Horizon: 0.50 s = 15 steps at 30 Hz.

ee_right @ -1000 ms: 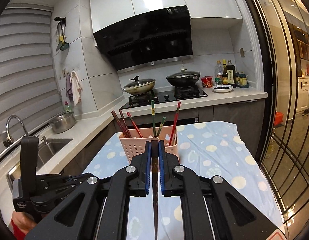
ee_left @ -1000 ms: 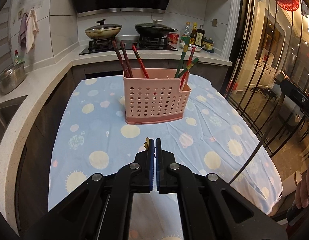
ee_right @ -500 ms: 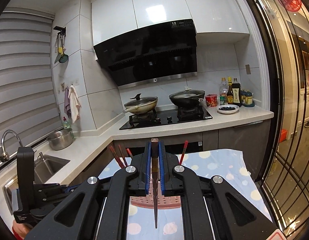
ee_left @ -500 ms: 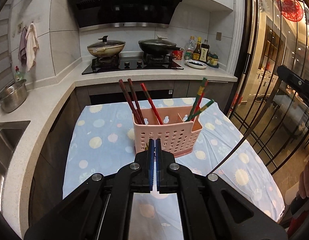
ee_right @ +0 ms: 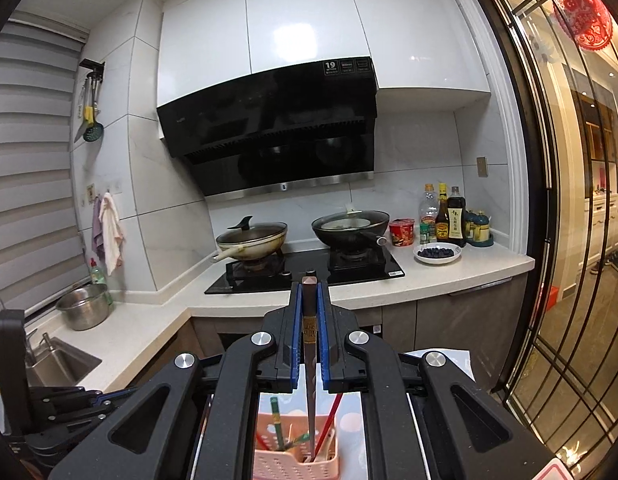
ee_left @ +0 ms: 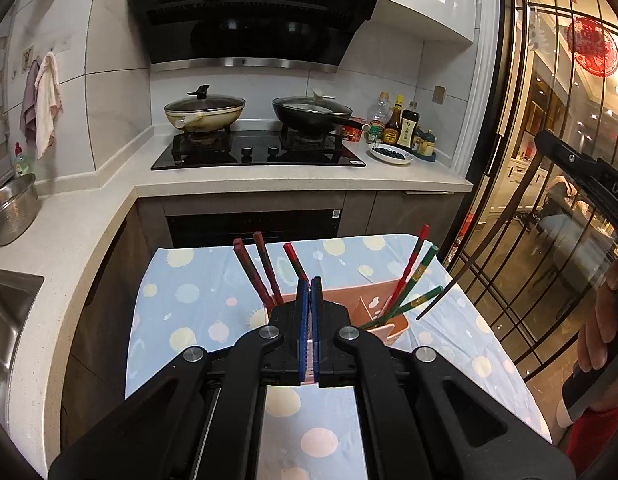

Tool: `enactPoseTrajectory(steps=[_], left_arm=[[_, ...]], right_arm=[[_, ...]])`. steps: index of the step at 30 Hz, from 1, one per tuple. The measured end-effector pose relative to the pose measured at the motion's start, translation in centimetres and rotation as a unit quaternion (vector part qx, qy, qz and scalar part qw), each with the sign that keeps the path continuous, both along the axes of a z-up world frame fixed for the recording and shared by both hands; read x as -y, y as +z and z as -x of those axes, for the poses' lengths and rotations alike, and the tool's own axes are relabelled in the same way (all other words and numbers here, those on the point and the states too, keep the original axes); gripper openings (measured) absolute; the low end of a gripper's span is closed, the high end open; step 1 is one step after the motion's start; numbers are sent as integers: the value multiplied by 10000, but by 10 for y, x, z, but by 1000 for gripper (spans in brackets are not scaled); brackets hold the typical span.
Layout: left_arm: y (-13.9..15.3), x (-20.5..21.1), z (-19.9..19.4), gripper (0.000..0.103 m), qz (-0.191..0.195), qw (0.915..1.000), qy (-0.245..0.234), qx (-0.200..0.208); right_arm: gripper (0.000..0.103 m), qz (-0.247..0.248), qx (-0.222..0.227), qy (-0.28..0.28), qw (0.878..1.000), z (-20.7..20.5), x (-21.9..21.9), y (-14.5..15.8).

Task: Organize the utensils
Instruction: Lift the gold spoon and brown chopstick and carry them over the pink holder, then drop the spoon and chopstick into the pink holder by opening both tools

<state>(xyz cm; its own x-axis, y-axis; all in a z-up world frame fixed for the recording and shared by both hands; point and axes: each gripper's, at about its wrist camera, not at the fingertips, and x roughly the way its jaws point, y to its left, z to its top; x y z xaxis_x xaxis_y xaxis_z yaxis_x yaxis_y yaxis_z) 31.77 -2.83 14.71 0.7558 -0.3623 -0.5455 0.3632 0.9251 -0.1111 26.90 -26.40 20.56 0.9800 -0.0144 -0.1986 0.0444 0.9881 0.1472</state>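
Above the pink basket (ee_right: 295, 462), right gripper (ee_right: 309, 280) pinches a stiff, light, slippery chopstick (ee_right: 310, 360) near its top; left gripper (ee_left: 310, 282) is closed, empty.

The left tool (ee_left: 308, 294) has its two blue-padded fingers pressed together, with nothing visible between them. It hangs over the pink basket (ee_left: 393, 322). The right tool (ee_right: 309, 300) is clamped on a dark chopstick (ee_right: 310, 360), which points down toward the basket. In the left view, the person's right hand (ee_left: 601, 328) grips the handle of the right tool, to the right of the basket.
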Motion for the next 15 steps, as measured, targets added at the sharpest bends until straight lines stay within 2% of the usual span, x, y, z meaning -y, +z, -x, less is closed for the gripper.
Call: enactPoseTrajectory(steps=[6,15], left_arm=[[0,5,-28,1,63,10000,18,-65],[-21,11,-54,2,76,9994,33,-336]], right_arm=[[7,-5,-193,-2,9998,-29,-3,-14],[7,134,-560,137,9982,-53,-16,-45]])
